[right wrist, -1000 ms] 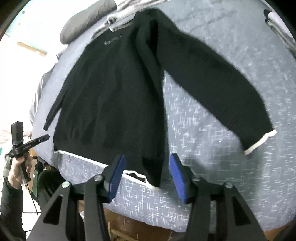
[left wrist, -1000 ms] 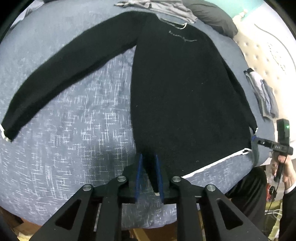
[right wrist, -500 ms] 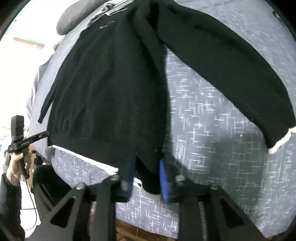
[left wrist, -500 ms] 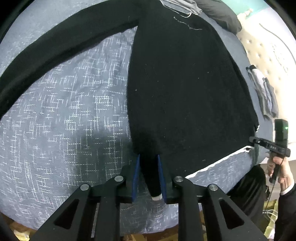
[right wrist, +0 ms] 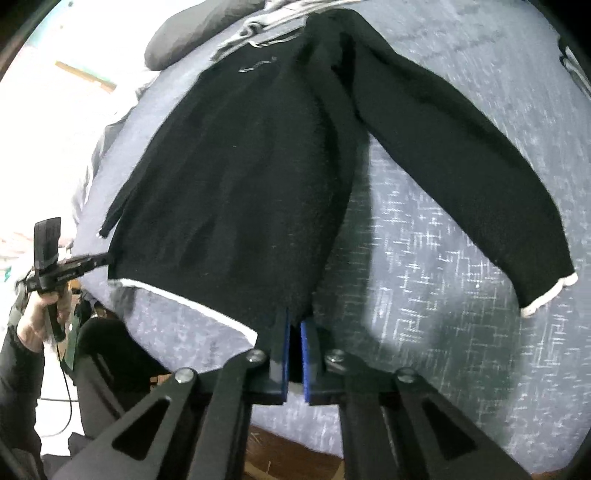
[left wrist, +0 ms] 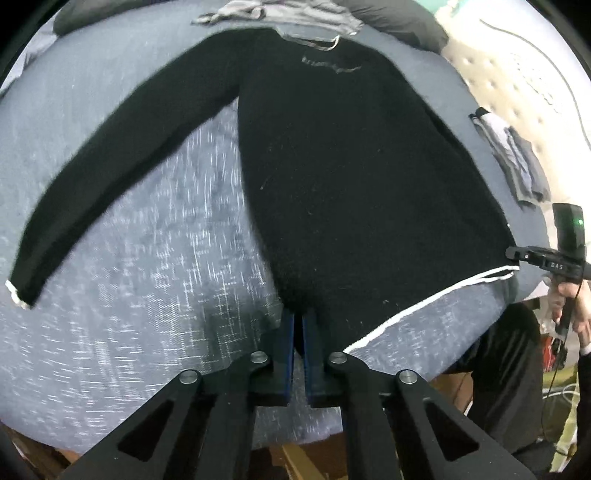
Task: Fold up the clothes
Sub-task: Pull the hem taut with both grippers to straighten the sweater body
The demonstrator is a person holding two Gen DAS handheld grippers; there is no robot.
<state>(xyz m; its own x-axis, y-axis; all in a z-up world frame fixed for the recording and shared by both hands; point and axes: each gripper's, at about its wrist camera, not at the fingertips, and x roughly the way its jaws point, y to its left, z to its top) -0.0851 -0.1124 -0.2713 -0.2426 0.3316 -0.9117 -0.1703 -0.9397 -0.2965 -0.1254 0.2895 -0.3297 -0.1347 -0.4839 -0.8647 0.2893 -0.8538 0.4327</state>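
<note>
Plainly, both grippers are clamped on the black sweater (left wrist: 362, 177), which lies spread on the blue-grey speckled bed cover (left wrist: 122, 288) with its body running away from the cameras toward the collar. In the left wrist view the left gripper (left wrist: 298, 317) has its blue pads (left wrist: 290, 350) drawn almost together on the near left corner of the hem; the fabric bunches into the narrow gap, so the pinched edge itself is hidden between the pads. In the right wrist view the right gripper (right wrist: 294, 325) is likewise closed on the opposite hem corner, where dark cloth fills the slit between its pads (right wrist: 305, 354) and covers the white trim there. The white hem trim (left wrist: 424, 302) shows only along part of the lower edge. One sleeve (left wrist: 110, 177) stretches out to the left in the left view, and its white cuff is partly cut by the dark rim of the lens; the other sleeve (right wrist: 461, 177) reaches to the right in the right view and ends in a white cuff (right wrist: 546, 299). Pale lettering near the collar (left wrist: 330, 68) is too blurred to read. Beyond the collar lie grey garments (left wrist: 295, 14) and a dark pillow (left wrist: 399, 22), both cropped at the top. At the frame edge a person's hand (right wrist: 37, 317) holds a black device (right wrist: 51, 258), only partly seen. Folded clothes (left wrist: 517, 162) sit by the tufted headboard (left wrist: 517, 85).
</note>
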